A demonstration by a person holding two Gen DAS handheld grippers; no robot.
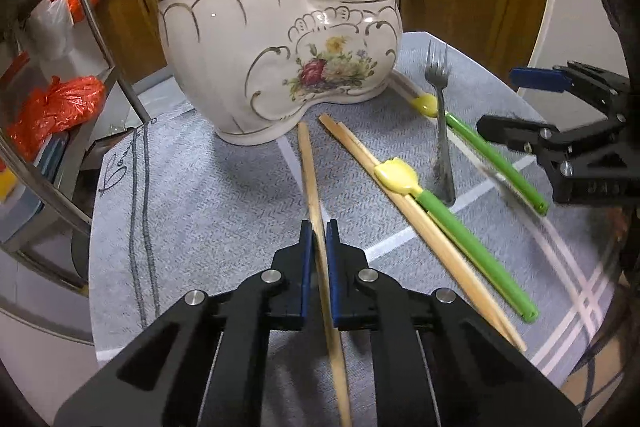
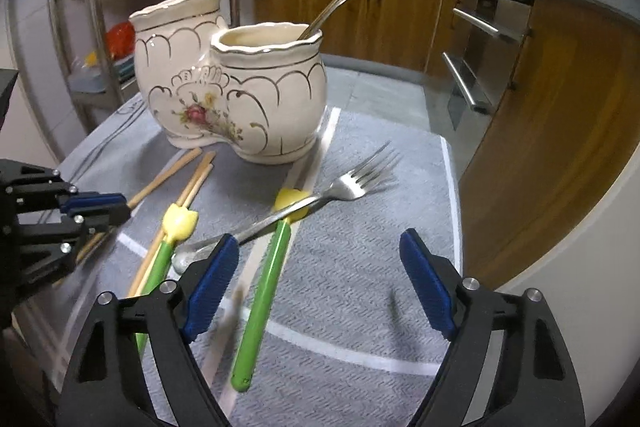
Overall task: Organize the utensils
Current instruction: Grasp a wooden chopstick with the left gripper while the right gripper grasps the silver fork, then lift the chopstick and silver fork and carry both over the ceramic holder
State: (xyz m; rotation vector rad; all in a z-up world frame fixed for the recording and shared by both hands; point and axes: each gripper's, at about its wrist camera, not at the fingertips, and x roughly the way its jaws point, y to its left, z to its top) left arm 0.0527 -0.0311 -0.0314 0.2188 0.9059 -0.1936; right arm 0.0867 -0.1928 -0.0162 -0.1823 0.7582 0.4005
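My left gripper is shut on a single wooden chopstick that points toward the white floral ceramic holder. Beside it on the grey cloth lie a pair of wooden chopsticks and a green stick with a yellow top. In the right wrist view my right gripper stands open and holds nothing. It hovers over a second green stick, and a steel fork lies across that stick. The fork's handle end is by the gripper's left finger. The holder stands behind, with metal utensils in its front cup.
The grey cloth covers a small table with its edge close on the right. A metal rack with red bags stands to the left. Curved wooden cabinets and a counter run behind and to the right.
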